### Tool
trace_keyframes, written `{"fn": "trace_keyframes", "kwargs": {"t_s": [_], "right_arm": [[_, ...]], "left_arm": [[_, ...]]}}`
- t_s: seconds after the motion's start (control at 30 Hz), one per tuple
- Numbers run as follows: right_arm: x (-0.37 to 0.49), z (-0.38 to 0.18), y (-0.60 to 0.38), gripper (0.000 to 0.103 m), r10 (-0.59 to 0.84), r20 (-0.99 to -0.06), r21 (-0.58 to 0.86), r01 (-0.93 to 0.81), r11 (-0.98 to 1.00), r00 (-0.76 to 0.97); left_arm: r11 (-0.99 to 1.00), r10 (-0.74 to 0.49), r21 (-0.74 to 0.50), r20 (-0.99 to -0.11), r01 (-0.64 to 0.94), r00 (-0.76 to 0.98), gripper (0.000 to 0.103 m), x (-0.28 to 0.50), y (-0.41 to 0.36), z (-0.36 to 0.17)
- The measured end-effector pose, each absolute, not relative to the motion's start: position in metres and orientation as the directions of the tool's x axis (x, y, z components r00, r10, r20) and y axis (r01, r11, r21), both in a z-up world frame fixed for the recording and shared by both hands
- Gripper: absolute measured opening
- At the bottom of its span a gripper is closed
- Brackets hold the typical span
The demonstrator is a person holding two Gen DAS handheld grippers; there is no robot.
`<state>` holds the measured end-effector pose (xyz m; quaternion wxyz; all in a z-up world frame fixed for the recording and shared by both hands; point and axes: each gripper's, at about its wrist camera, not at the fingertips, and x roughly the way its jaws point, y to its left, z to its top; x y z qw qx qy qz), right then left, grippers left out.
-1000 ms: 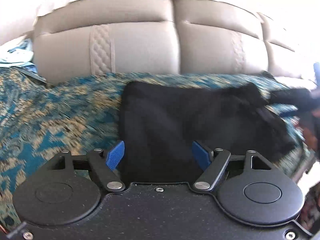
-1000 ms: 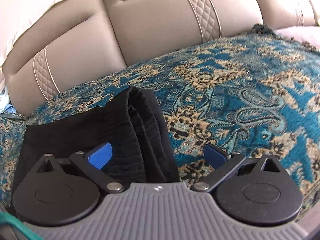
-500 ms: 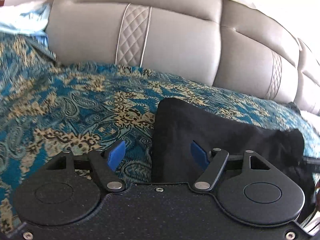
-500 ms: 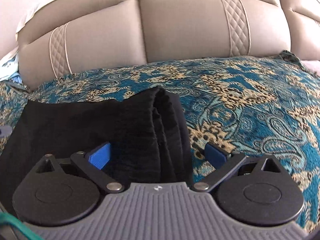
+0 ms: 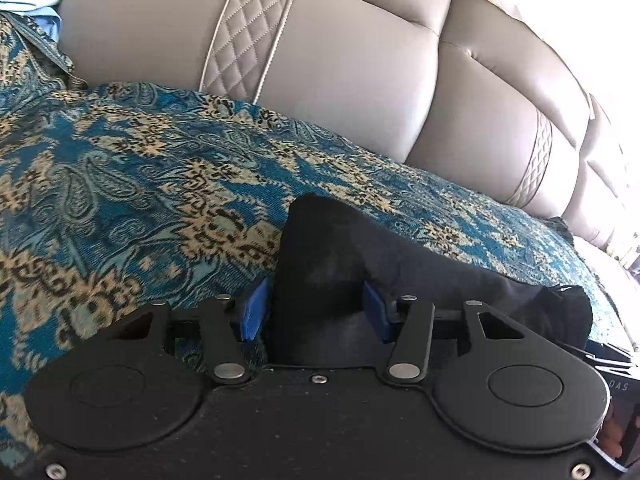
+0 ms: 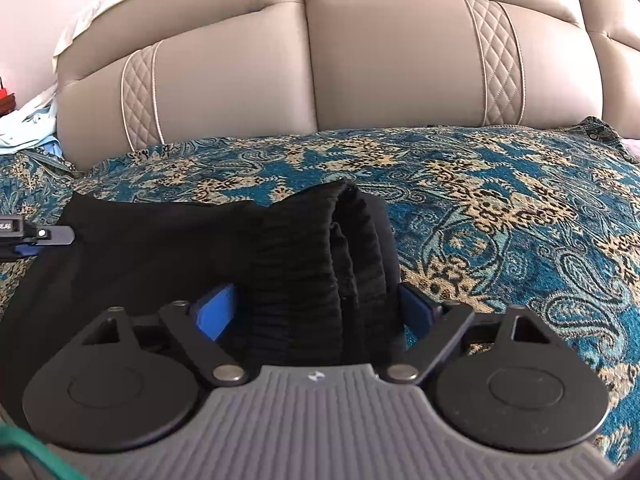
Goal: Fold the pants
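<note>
- Black pants (image 6: 168, 248) lie partly folded on the patterned sofa cover (image 6: 500, 208).
- Left claw (image 5: 316, 314) is closed onto one folded corner; right claw (image 6: 320, 312) clamps the bunched waistband end.
- Judged step: both ends gripped for the next fold, which calls for lifting them evenly together.

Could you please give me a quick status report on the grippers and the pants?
Left gripper closing on a corner of the black pants. Right gripper straddling the bunched waistband. Pants folded on patterned blanket. No obstruction seen.
</note>
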<state>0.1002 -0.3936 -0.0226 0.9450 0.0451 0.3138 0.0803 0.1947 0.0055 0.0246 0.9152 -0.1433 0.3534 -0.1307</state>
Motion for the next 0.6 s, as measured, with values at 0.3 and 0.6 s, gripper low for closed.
{"fn": "trace_keyframes", "kwargs": {"t_s": [0.3, 0.6], "right_arm": [[0.097, -0.021, -0.394, 0.066, 0.199, -0.568, 0.165, -0.126, 0.978, 0.799], [0.103, -0.019, -0.377, 0.049, 0.207, -0.555, 0.193, -0.117, 0.974, 0.806]], "left_arm": [[0.903, -0.368, -0.41, -0.575, 0.132, 0.731, 0.059, 0.203, 0.006, 0.02], [0.974, -0.163, -0.222, -0.545, 0.046, 0.823, 0.012, 0.182, -0.025, 0.025]]}}
